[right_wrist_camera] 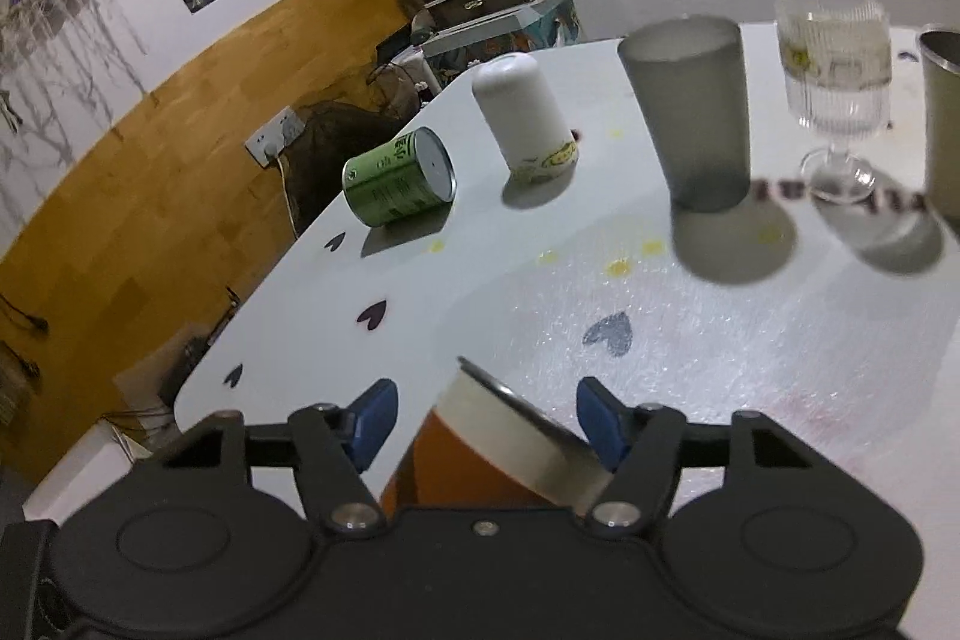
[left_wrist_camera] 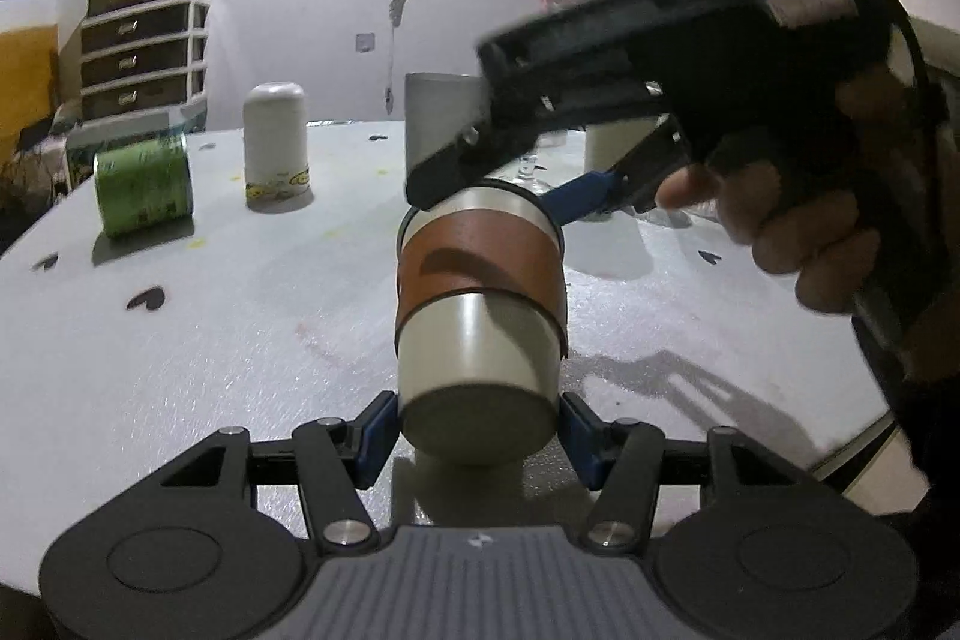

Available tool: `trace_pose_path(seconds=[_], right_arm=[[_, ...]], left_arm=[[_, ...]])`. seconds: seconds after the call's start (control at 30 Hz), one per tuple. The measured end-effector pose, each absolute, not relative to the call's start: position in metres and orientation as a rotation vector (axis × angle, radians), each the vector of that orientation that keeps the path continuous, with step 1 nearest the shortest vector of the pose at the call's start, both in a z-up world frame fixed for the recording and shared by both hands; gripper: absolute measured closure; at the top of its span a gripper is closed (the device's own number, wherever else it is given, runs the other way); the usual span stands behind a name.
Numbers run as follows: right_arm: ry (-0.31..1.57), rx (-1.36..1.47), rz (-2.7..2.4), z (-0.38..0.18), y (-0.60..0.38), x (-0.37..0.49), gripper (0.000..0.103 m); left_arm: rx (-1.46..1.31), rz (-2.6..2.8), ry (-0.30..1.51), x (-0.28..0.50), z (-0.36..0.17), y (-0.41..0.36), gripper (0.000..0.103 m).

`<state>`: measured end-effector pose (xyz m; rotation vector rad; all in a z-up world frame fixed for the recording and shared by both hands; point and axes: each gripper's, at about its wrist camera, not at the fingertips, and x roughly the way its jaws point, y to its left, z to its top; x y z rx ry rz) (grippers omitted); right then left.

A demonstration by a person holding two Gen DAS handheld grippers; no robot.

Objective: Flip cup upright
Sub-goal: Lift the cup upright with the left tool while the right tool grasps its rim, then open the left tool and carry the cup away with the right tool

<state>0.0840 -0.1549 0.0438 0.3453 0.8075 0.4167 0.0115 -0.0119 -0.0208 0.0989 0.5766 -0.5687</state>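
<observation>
A cream cup with a brown leather sleeve lies tilted on the white table, its flat base toward my left wrist camera and its rim pointing away. My left gripper is open, its blue fingertips on either side of the cup's base without clear contact. My right gripper reaches in from the upper right at the cup's rim end. In the right wrist view the cup's rim sits between the blue fingertips of the right gripper, which look open with gaps on both sides.
A green tin lies on its side at the left. A white cup stands upside down. A grey tumbler, a ribbed stemmed glass and a metal cup stand at the back right. The table edge is left.
</observation>
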Motion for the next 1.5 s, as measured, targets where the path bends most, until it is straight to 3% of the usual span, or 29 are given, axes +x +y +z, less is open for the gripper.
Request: trace_pose_path(seconds=[0.07,0.53,0.6,0.8,1.03,1.13,1.27,1.5], right_arm=[[0.834,0.388,0.406,0.042,-0.161,0.088,0.020],[1.040,0.864,0.386,-0.017,-0.186,0.105,0.018],[1.042,0.888,0.384,-0.018,-0.187,0.108,0.023],[0.962,0.778,0.406,-0.003,-0.180,0.098,0.024],[0.732,0.395,0.374,0.041,-0.158,0.071,0.025],[0.672,0.297,0.343,0.048,-0.158,0.068,0.025],[0.581,0.153,0.251,0.050,-0.160,0.070,0.025],[0.482,0.037,0.084,0.047,-0.184,0.101,0.025]], left_arm=[[0.109,-0.567,0.570,0.011,-0.021,-0.013,0.045],[0.083,-0.562,0.559,0.011,-0.025,-0.010,0.045],[0.083,-0.568,0.560,0.012,-0.026,-0.009,0.046],[0.088,-0.596,0.544,0.012,-0.028,-0.009,0.046],[0.058,-0.631,0.553,0.037,-0.030,-0.025,0.044],[0.023,-0.610,0.548,0.046,-0.029,-0.027,0.032],[0.005,-0.583,0.525,0.050,-0.026,-0.023,0.027],[0.013,-0.541,0.504,0.056,-0.023,-0.015,0.026]])
